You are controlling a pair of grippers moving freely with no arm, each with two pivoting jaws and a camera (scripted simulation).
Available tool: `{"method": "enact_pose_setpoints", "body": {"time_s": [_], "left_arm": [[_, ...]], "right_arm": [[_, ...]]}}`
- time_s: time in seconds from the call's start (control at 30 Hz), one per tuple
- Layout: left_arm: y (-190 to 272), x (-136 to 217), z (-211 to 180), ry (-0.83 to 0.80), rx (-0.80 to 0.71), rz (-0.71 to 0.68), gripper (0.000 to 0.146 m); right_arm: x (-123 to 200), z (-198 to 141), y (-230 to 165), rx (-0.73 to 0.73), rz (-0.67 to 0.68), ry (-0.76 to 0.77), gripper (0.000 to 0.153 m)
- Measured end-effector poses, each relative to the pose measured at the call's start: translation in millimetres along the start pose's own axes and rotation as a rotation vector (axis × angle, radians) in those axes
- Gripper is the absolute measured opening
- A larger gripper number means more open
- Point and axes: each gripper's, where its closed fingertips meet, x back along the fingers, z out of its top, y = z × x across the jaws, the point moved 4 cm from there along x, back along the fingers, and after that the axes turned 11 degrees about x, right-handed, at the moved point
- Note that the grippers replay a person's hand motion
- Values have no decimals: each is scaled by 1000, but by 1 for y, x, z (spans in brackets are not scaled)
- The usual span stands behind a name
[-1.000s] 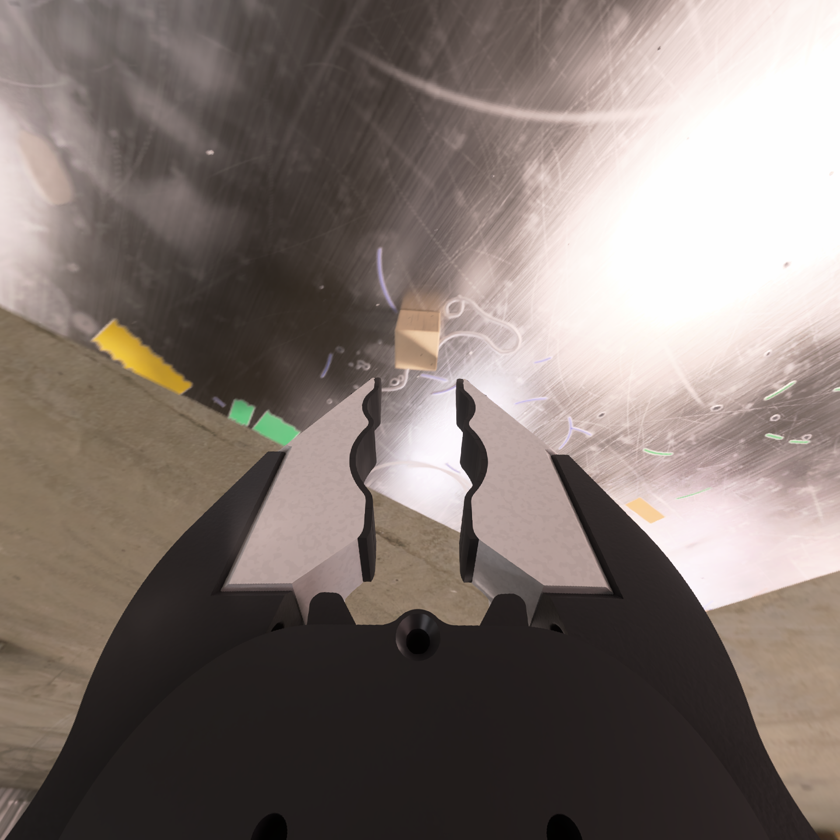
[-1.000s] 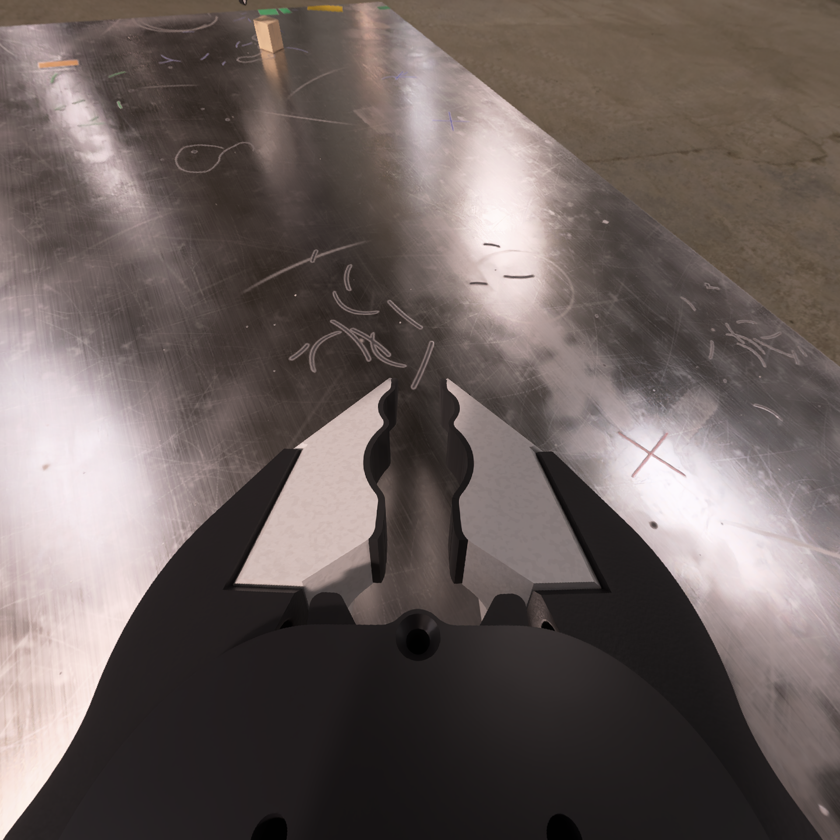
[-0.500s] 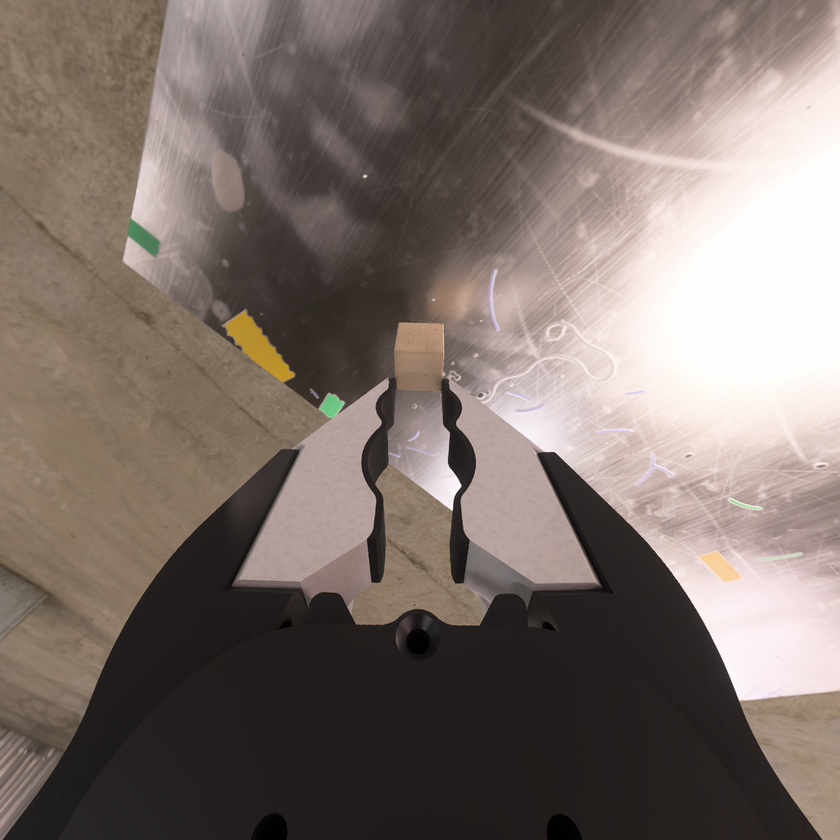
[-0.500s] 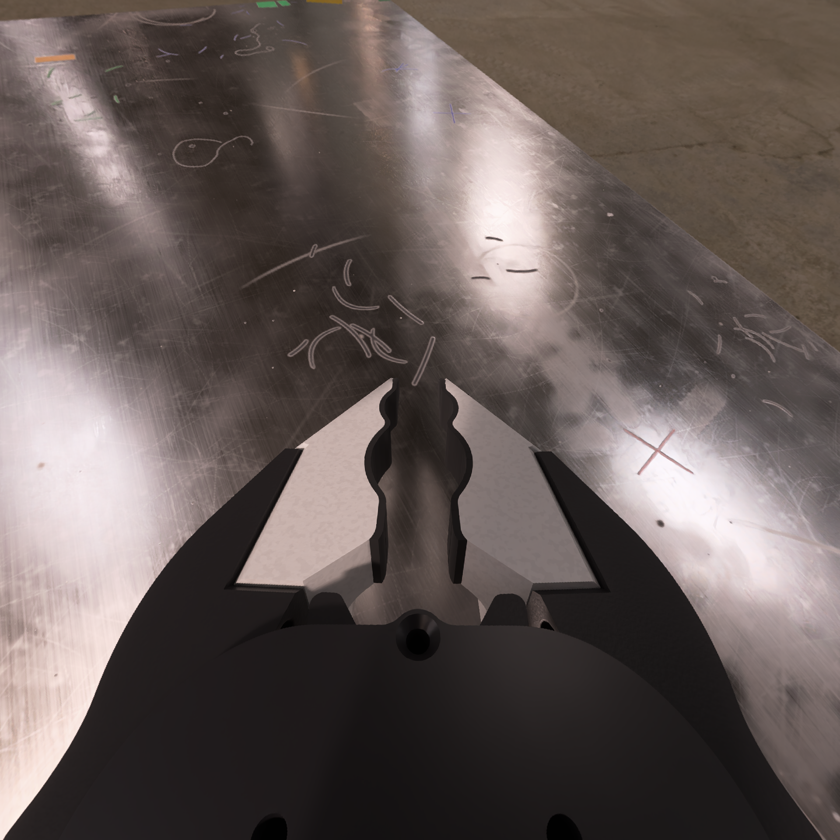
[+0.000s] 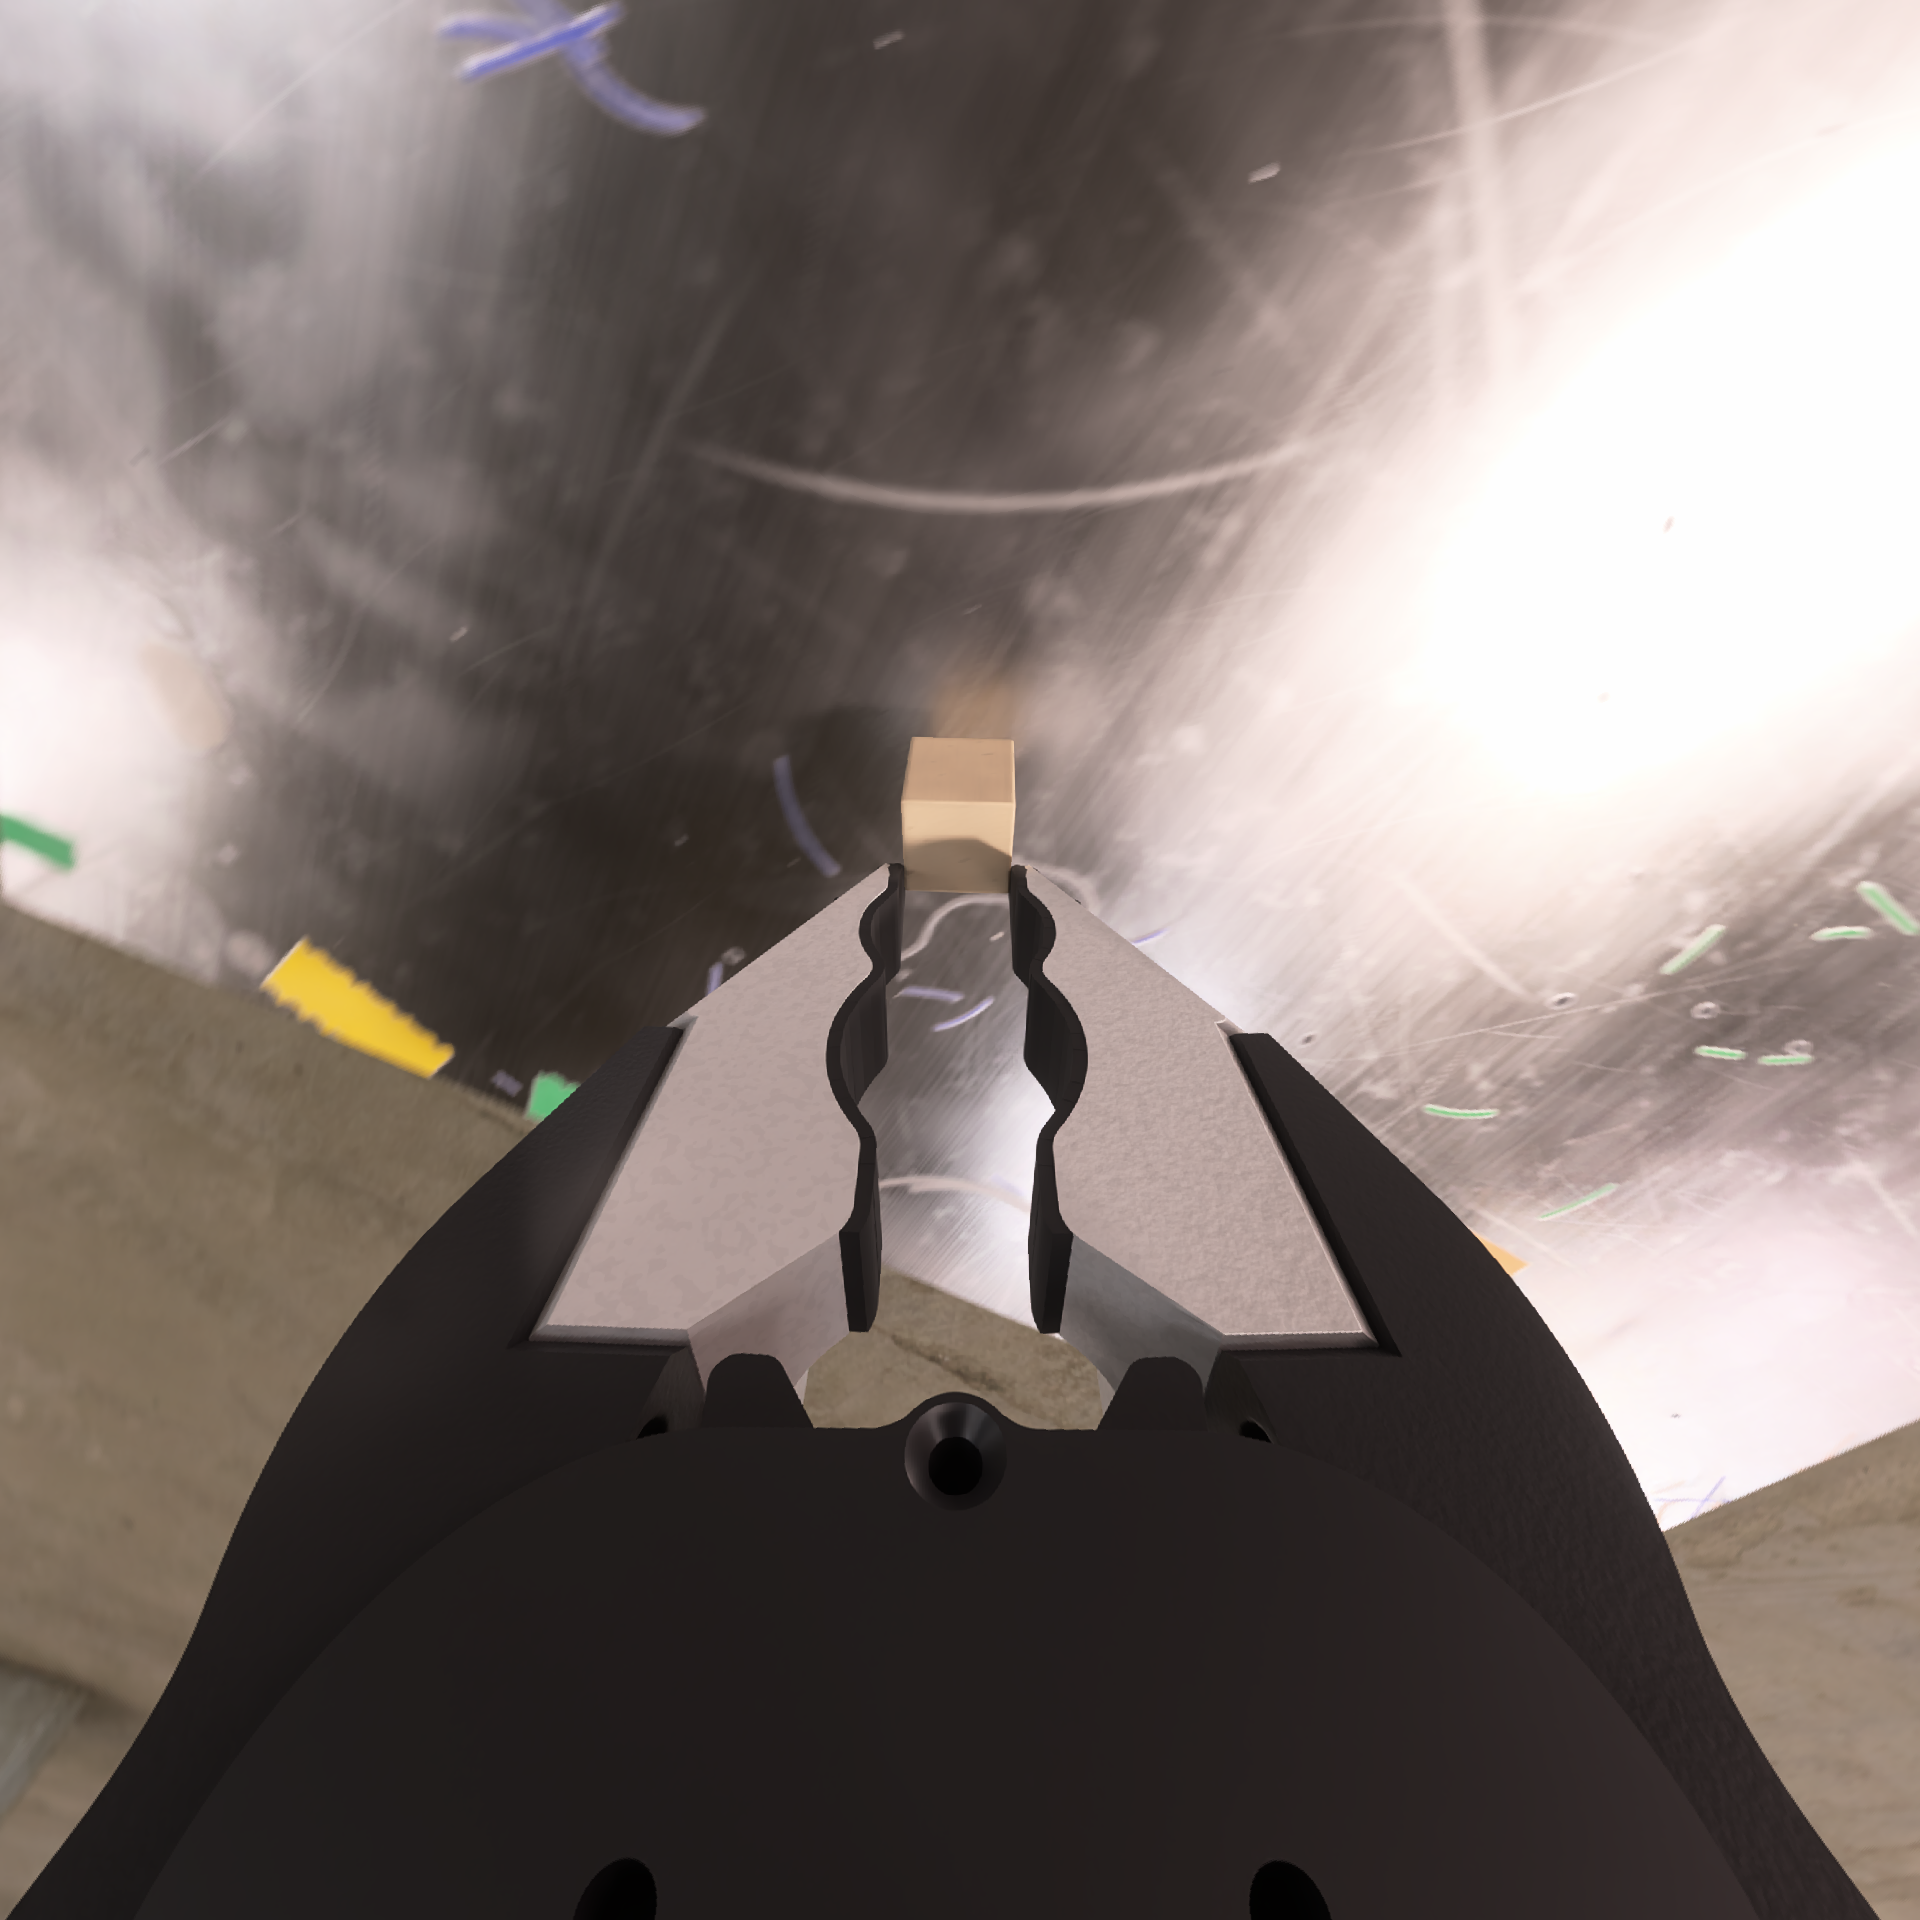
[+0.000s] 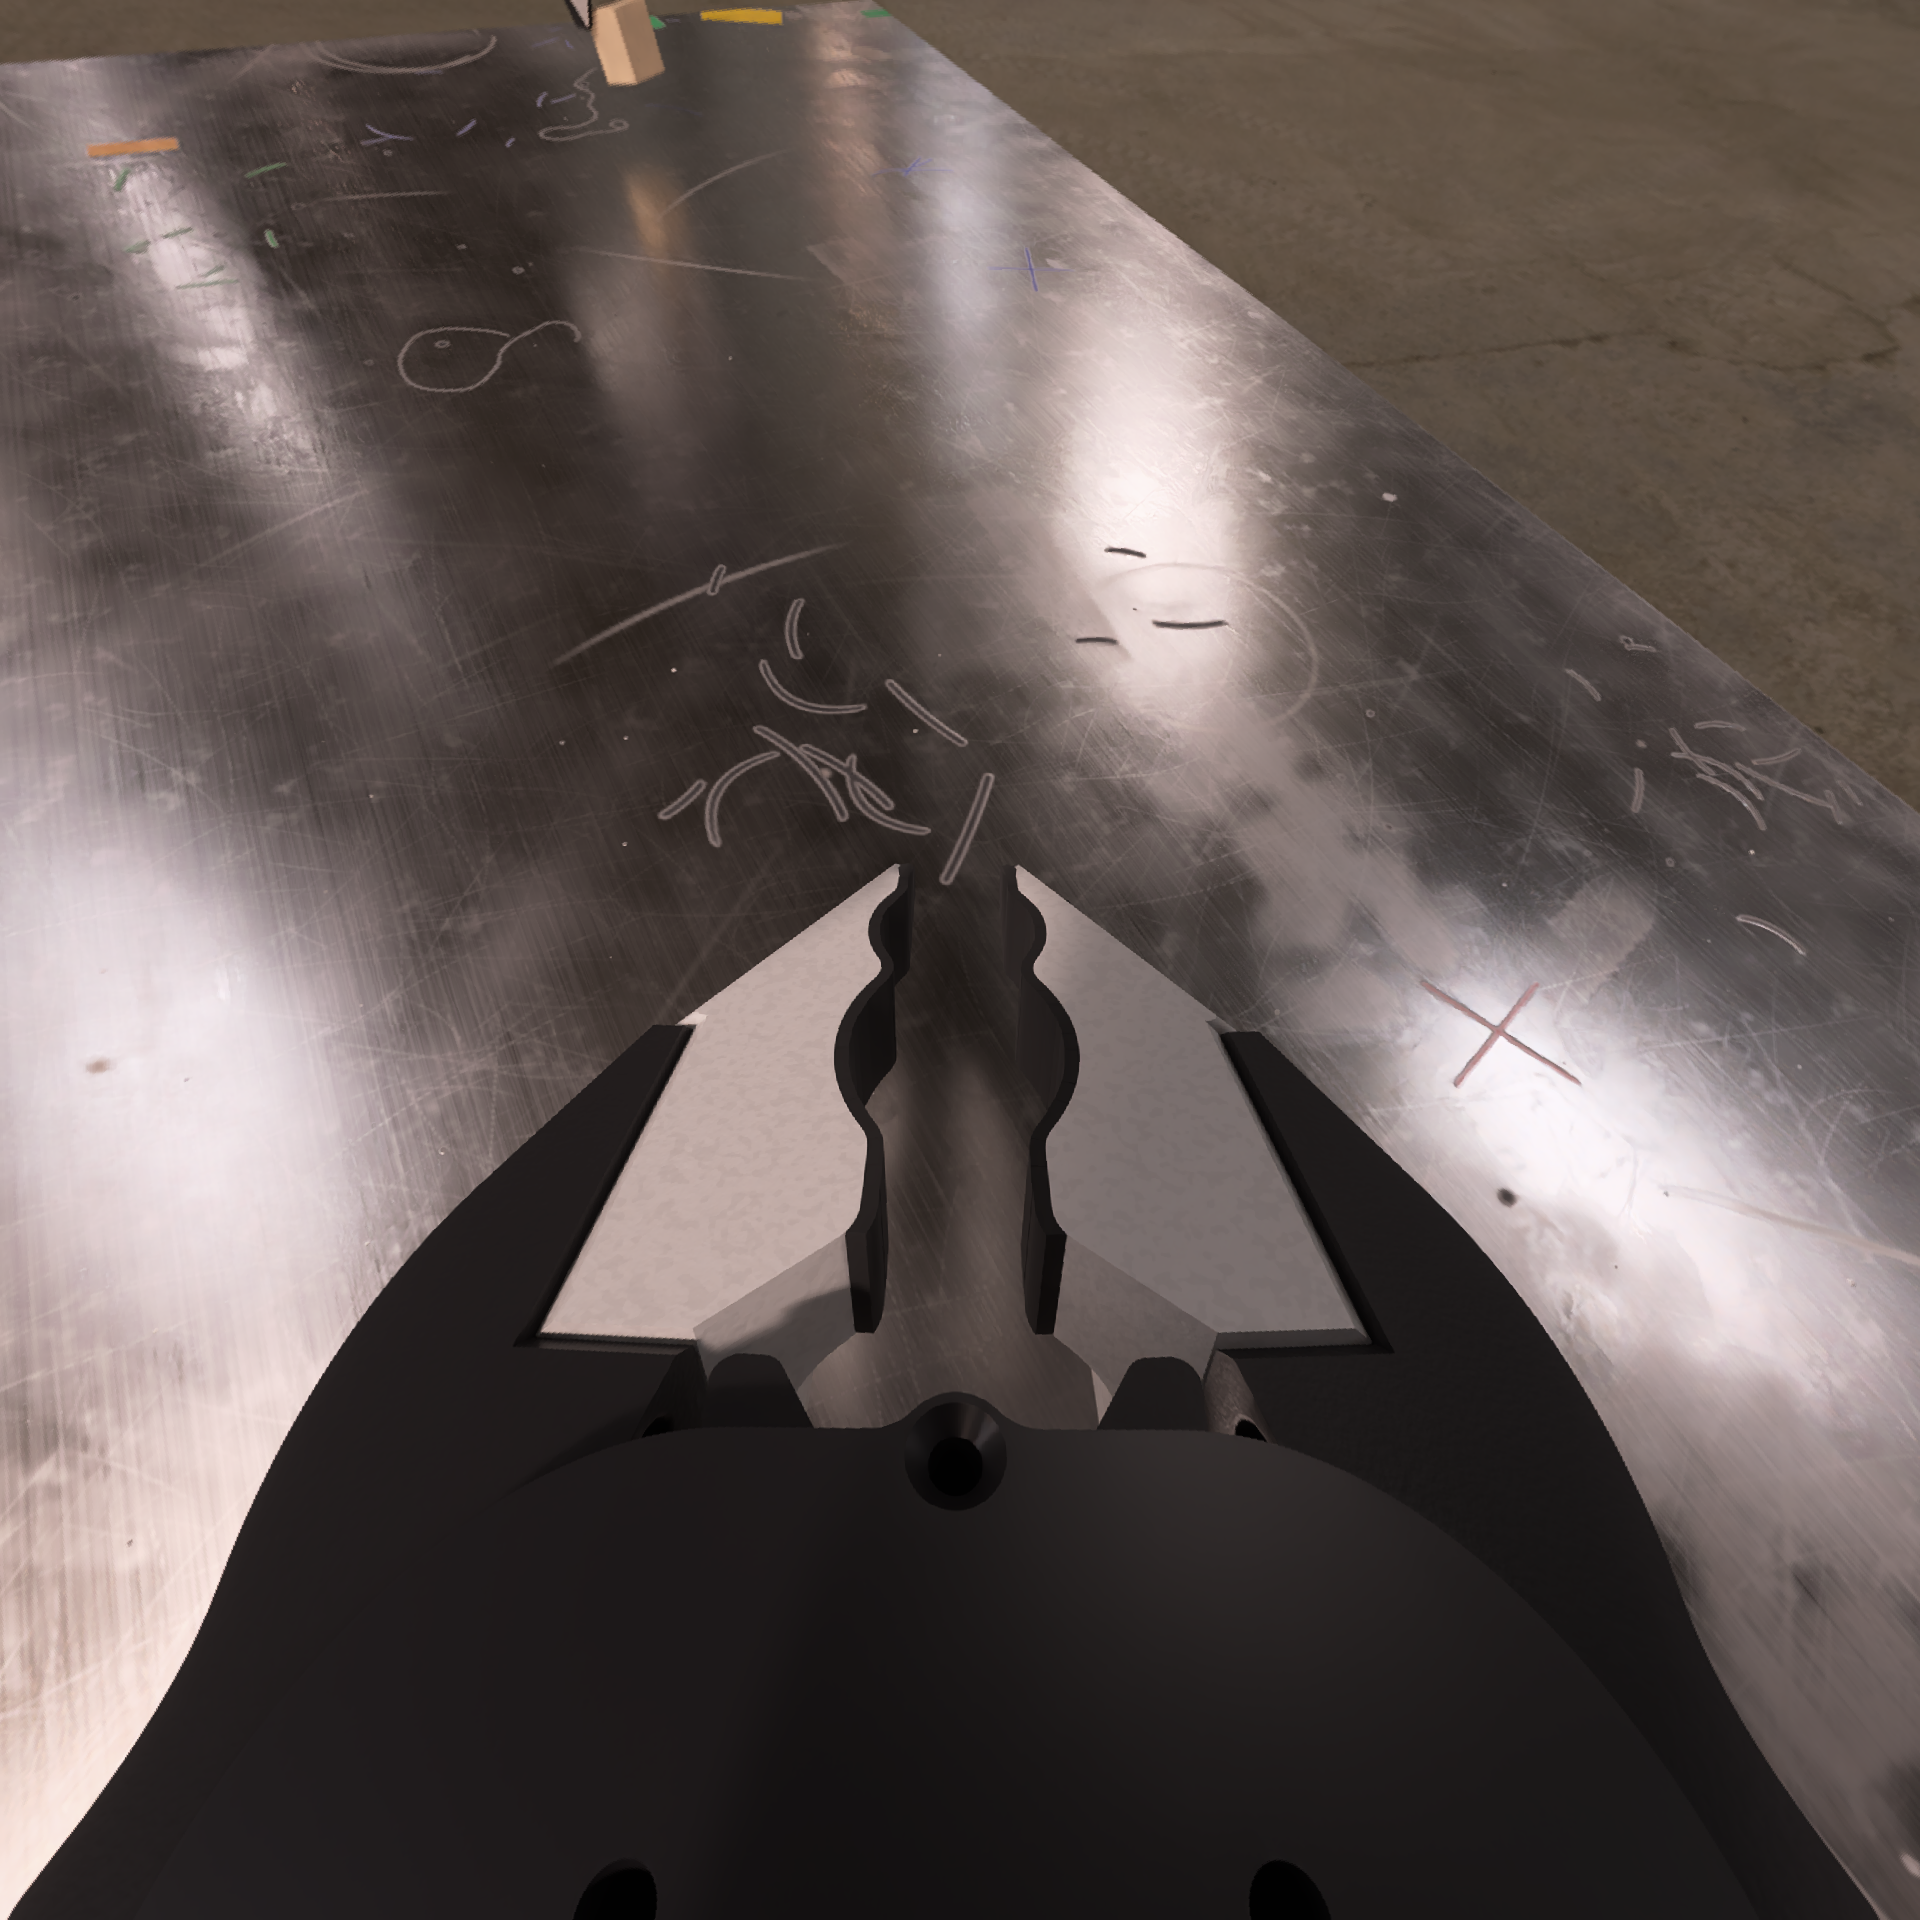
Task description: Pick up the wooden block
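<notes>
- Left gripper (image 5: 957, 883): the jaws are clamped on the wooden block (image 5: 958, 814), which sits at the very tips and projects forward beyond them.
- In the right wrist view the same wooden block (image 6: 629, 50) shows at the far end of the metal table (image 6: 312, 727), raised clear of the surface with a fingertip of the left gripper just beside it.
- Right gripper (image 6: 957, 878): jaws apart with nothing between them, held low over the table, well apart from the block.
- Beyond and left of the left jaws: a yellow strip (image 5: 355, 1006) and a green patch (image 5: 551, 1093) at the table edge, concrete floor (image 5: 208, 1247) past it.
- Ahead of the right jaws: pale scribble marks (image 6: 821, 769); to their right, a red cross (image 6: 1499, 1034).
</notes>
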Motion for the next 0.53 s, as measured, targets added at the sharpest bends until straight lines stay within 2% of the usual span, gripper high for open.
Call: {"method": "enact_pose_setpoints", "body": {"time_s": [0.1, 0.23, 0.4, 0.53], "left_arm": [[25, -7, 6, 17, -64, -76, 20], [38, -19, 10, 0, -110, -84, 20], [29, -19, 12, -22, -84, -23, 20], [17, -1, 12, 40, -27, -29, 20]], "right_arm": [[0, 0, 0, 2, 1, 0, 16], [-1, 0, -1, 2, 3, 0, 16], [0, 1, -1, 5, 0, 0, 15], [-1, 1, -1, 5, 2, 2, 15]]}}
